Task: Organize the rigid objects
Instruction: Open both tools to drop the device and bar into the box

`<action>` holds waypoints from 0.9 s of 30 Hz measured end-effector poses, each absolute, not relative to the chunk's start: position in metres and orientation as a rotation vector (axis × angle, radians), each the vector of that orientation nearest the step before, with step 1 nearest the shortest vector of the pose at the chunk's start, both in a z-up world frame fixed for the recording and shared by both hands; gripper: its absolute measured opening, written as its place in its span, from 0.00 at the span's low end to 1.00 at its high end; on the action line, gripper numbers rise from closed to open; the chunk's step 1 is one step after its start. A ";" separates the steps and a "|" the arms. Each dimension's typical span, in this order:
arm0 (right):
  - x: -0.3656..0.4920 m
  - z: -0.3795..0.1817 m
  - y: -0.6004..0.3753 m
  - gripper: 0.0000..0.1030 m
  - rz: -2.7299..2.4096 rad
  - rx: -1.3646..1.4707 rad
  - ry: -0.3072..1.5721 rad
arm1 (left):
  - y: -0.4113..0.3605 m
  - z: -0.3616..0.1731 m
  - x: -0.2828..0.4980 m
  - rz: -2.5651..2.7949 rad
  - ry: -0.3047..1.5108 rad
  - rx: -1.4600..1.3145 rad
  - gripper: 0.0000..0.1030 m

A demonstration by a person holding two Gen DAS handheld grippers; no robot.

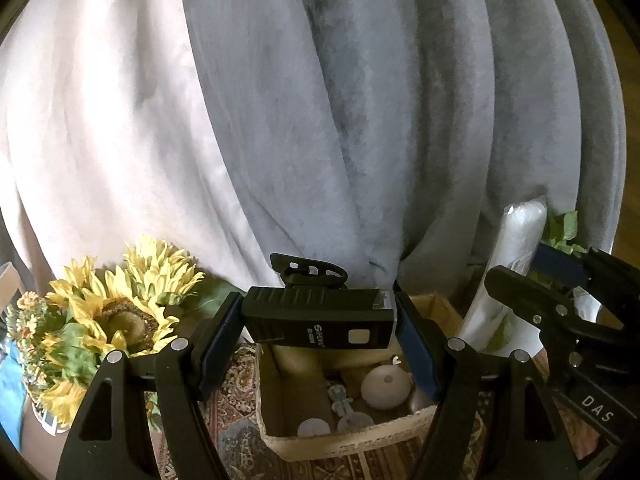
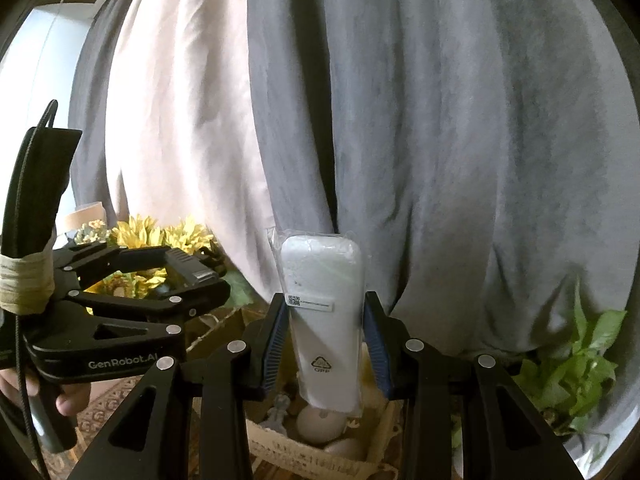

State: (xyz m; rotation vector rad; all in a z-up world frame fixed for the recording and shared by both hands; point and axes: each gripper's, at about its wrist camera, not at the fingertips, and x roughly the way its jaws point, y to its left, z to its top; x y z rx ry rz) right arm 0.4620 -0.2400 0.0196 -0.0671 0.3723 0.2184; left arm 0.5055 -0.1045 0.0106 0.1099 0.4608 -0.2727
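Observation:
My left gripper [image 1: 320, 320] is shut on a black bike light [image 1: 320, 318], held crosswise above an open cardboard box [image 1: 344, 436]. Inside the box lie a round white device [image 1: 386, 387] and other small pale items. In the right wrist view, my right gripper [image 2: 325, 336] is shut on a white remote-shaped device in a clear plastic wrapper [image 2: 322, 312], held upright over the same box [image 2: 312, 454]. That wrapped device [image 1: 516, 264] and the right gripper show at the right of the left wrist view. The left gripper [image 2: 188, 276] with the black light appears at the left of the right wrist view.
Grey and pale pink draped blankets [image 1: 340, 120] fill the background. Artificial sunflowers [image 1: 120, 312] stand left of the box. A green leafy plant [image 2: 576, 364] is at the right. A patterned rug [image 1: 236, 420] lies under the box. A person's hand [image 2: 68, 396] holds the left gripper's handle.

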 end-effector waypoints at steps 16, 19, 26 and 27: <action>0.515 -0.016 -0.245 0.37 0.235 -0.035 0.509 | -0.109 -0.030 0.559 -0.290 0.630 0.081 0.71; 0.521 -0.026 -0.246 0.37 0.239 -0.037 0.541 | -0.111 -0.042 0.569 -0.296 0.679 0.078 0.71; 0.536 -0.050 -0.246 0.38 0.252 -0.029 0.630 | -0.116 -0.068 0.585 -0.301 0.801 0.092 0.72; 0.538 -0.054 -0.247 0.38 0.254 -0.022 0.646 | -0.117 -0.070 0.586 -0.296 0.807 0.096 0.72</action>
